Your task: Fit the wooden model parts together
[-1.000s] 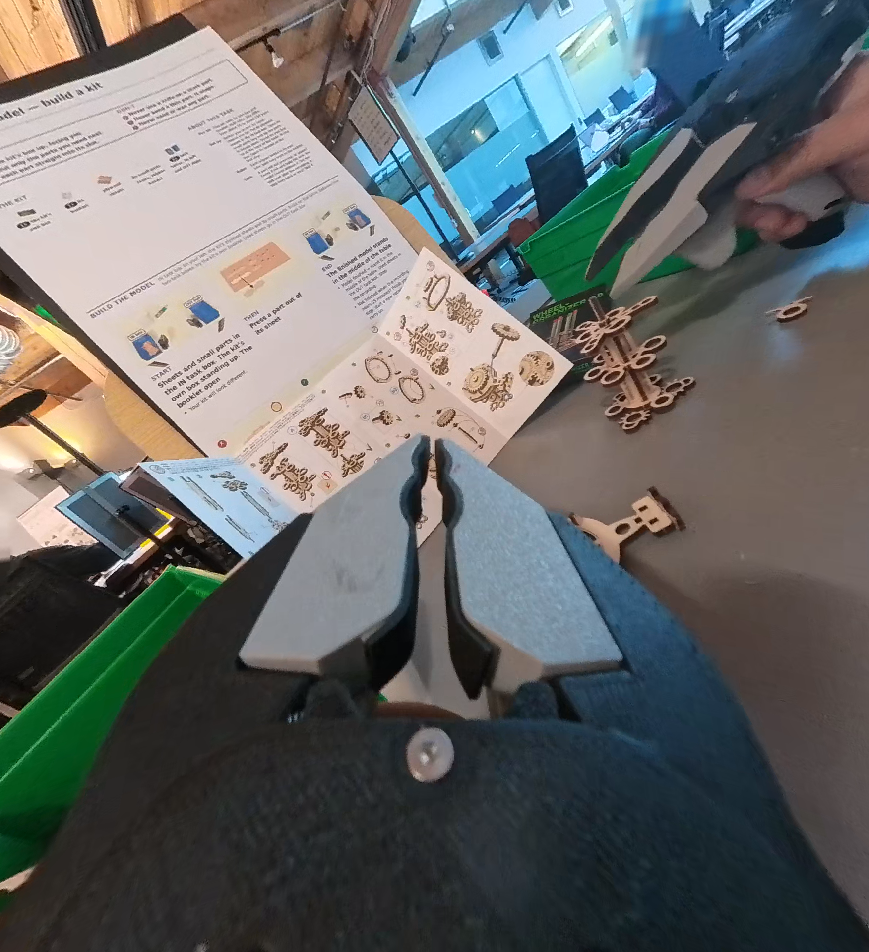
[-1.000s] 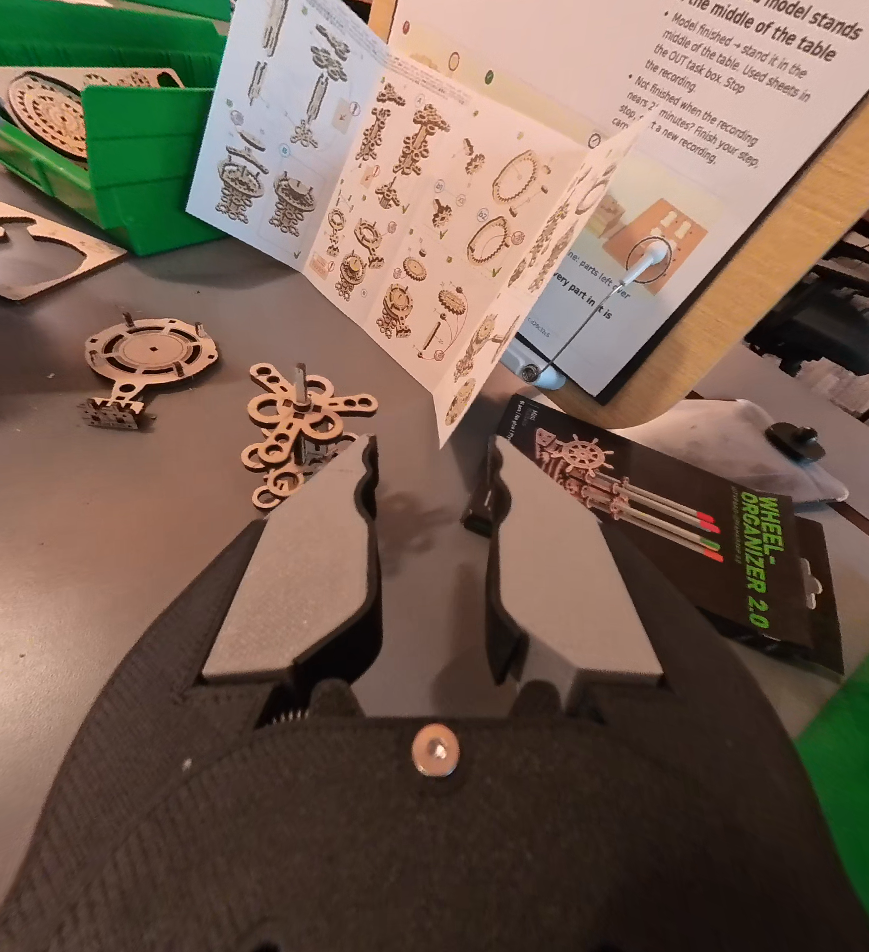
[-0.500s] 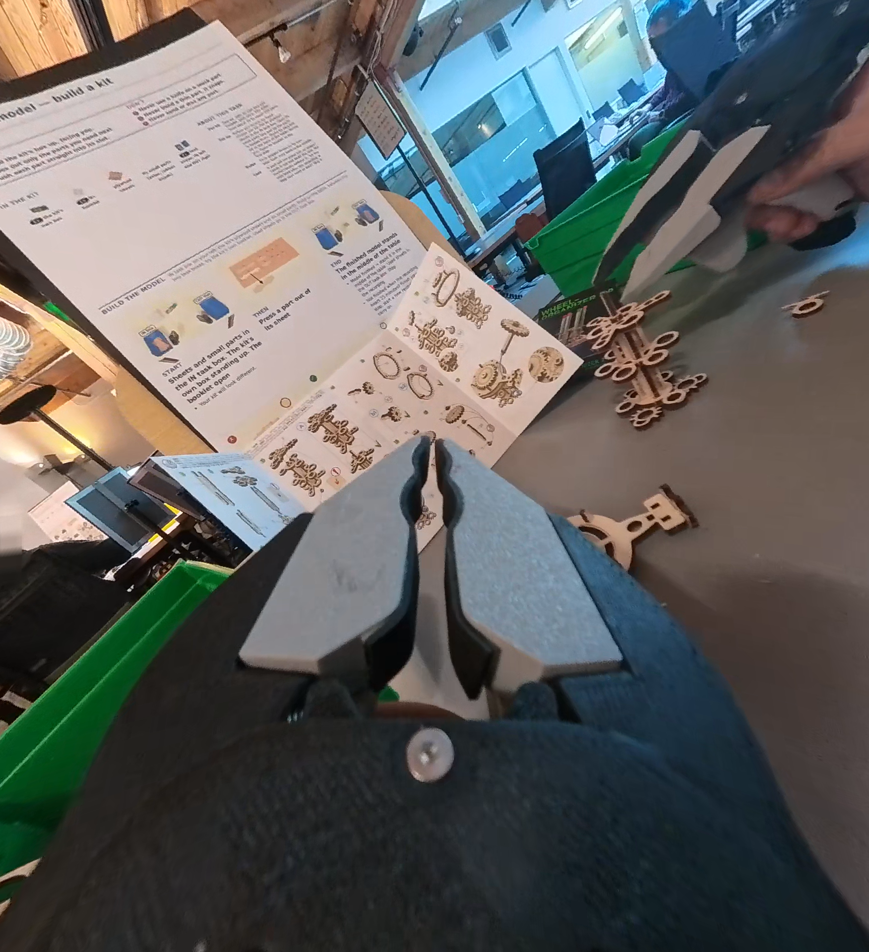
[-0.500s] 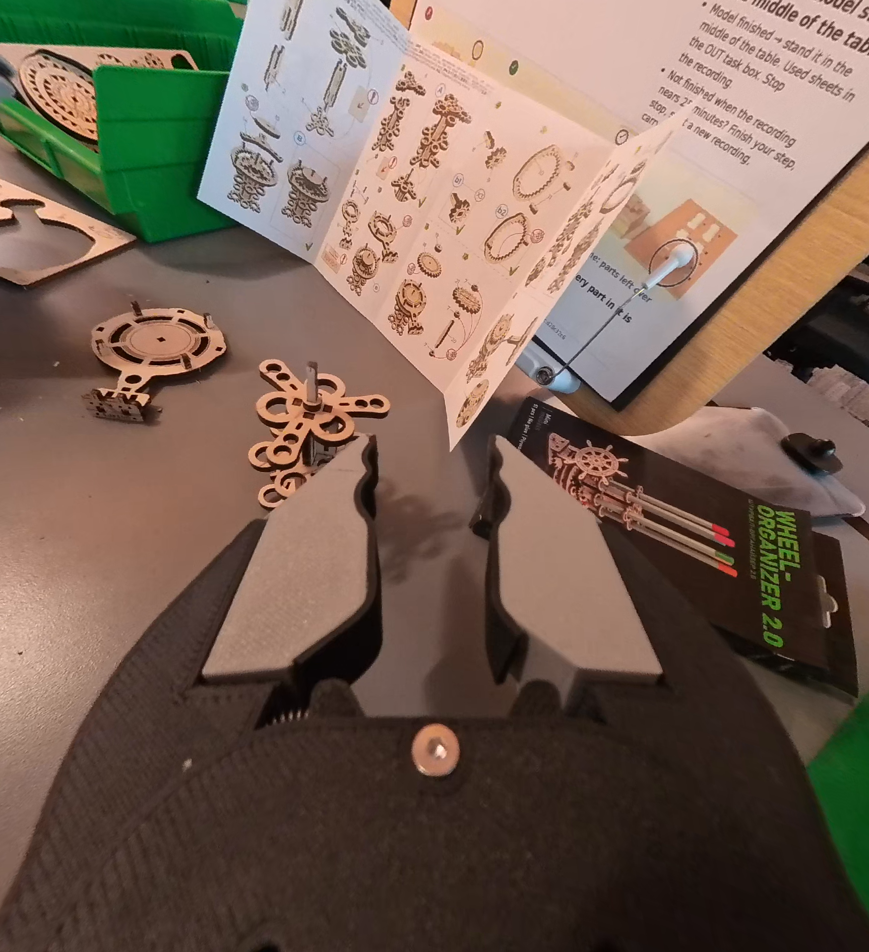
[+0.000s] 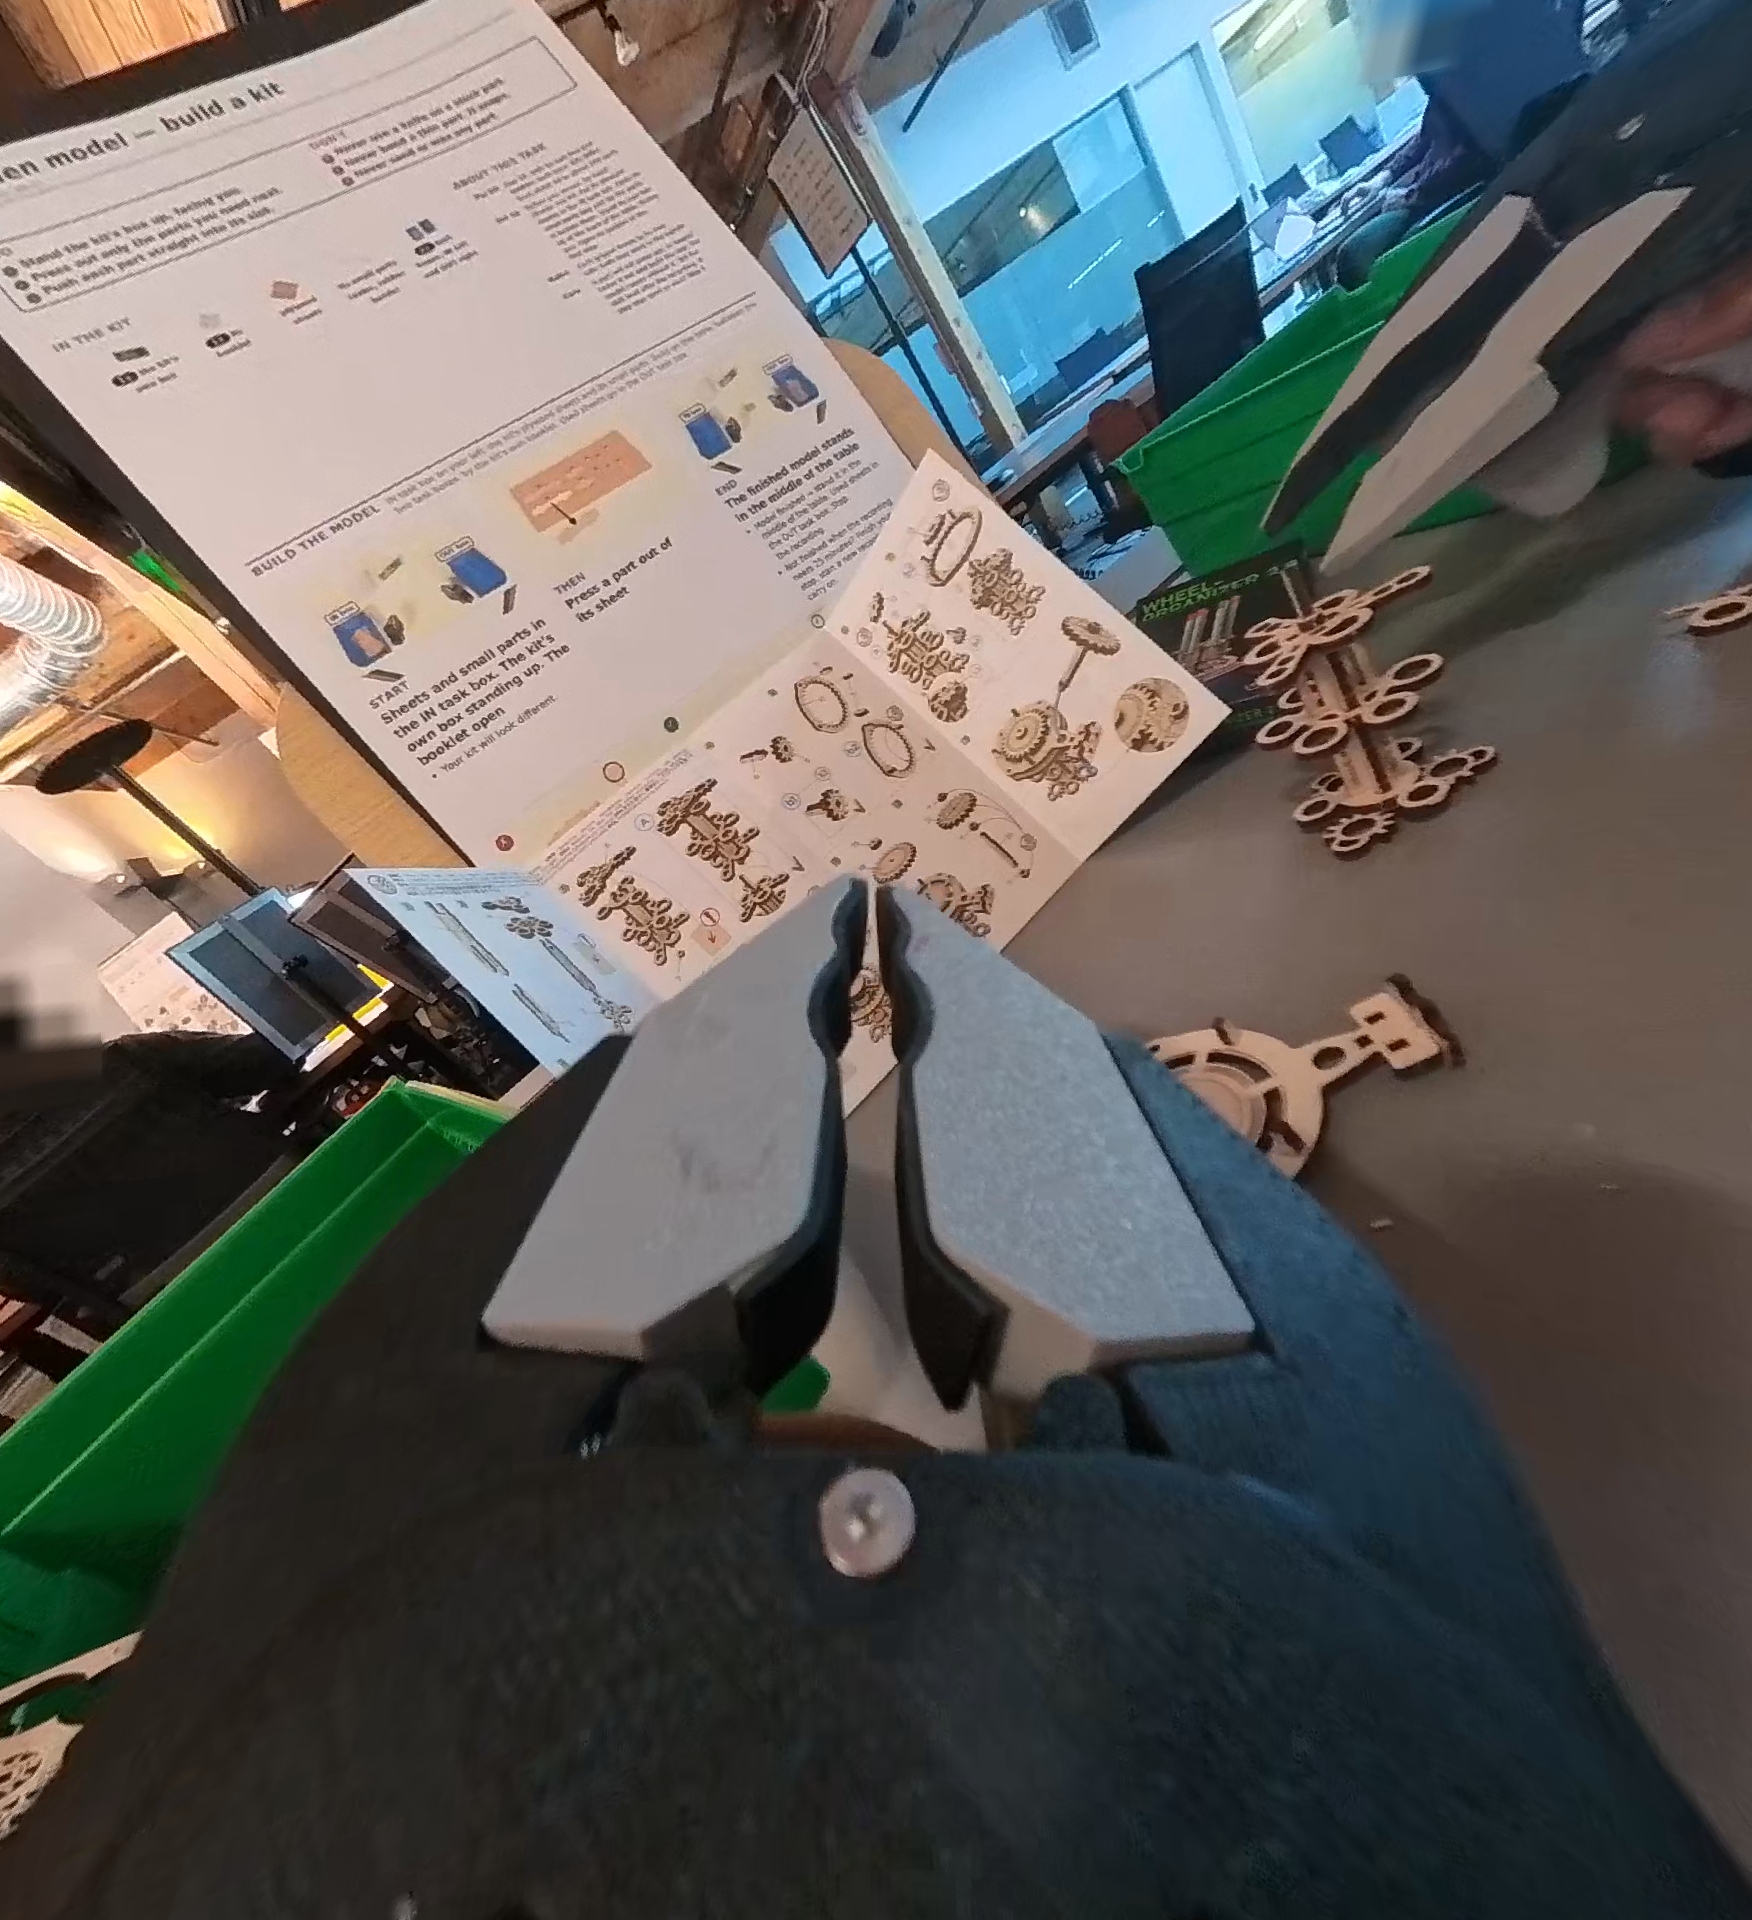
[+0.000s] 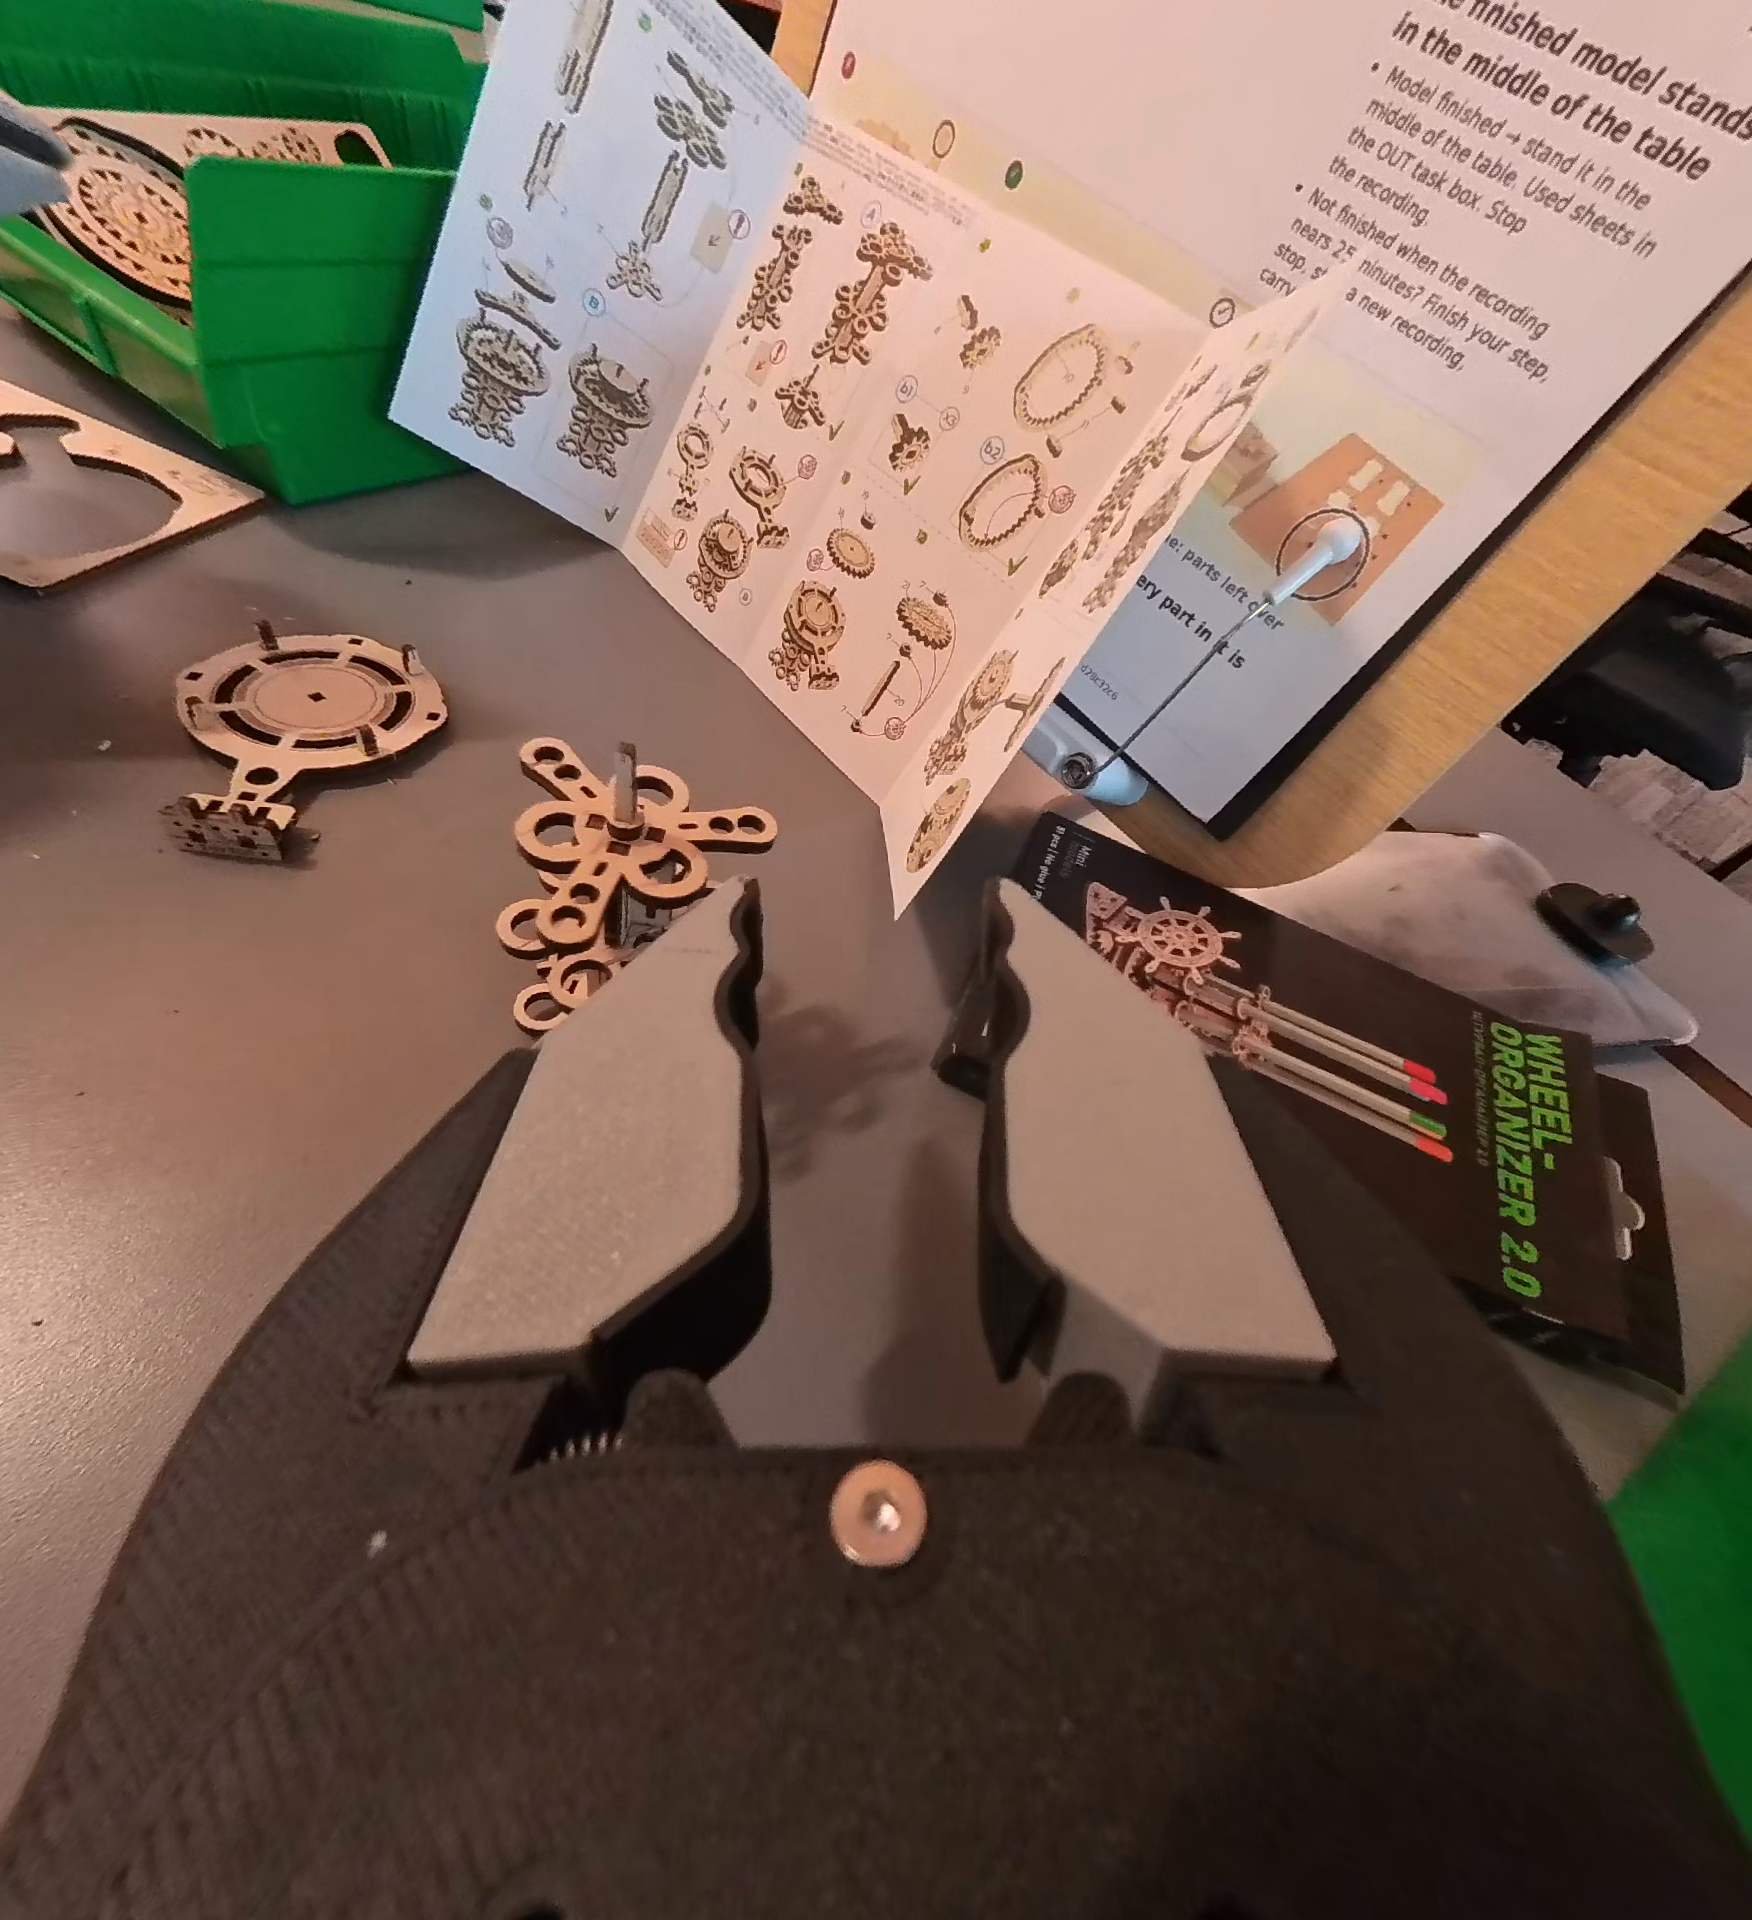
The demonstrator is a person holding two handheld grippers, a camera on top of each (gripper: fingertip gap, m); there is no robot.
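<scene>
Right hand-held gripper [image 6: 872, 914] gapes beside looped wooden assembly [image 6: 623, 873].

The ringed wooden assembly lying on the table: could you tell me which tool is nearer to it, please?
Right. The right tool hangs just beside the ringed wooden assembly, its left finger overlapping it in view. The left tool sits farther back, by the round wooden base.

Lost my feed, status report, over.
Left gripper shut, empty; right gripper open, empty. Ringed assembly and round disc part loose on table. Nothing blocking.
</scene>
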